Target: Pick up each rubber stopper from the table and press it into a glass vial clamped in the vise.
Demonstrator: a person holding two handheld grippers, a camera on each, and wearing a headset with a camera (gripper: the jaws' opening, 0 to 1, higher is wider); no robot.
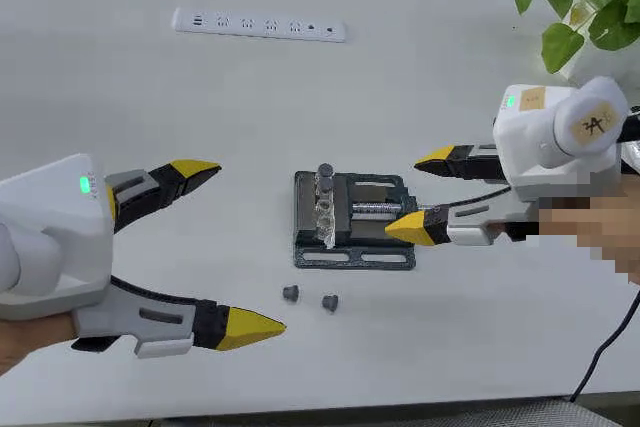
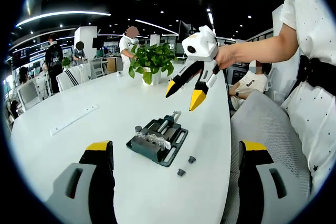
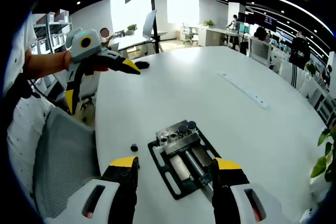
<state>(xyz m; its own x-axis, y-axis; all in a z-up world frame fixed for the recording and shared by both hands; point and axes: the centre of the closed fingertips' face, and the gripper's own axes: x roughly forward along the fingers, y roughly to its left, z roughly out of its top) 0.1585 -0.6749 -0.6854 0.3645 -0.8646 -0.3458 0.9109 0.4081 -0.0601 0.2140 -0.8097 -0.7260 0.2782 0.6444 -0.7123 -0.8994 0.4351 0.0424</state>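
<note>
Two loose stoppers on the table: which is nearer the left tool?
The stopper on the left in the head view, nearest the left tool's lower yellow tip. The other stopper lies further right, in front of the vise.

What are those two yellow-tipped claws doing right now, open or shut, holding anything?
Left gripper: open, holding nothing.
Right gripper: open, holding nothing.

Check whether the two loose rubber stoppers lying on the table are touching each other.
Apart. The head view shows bare table between the left stopper and the right stopper.
</note>
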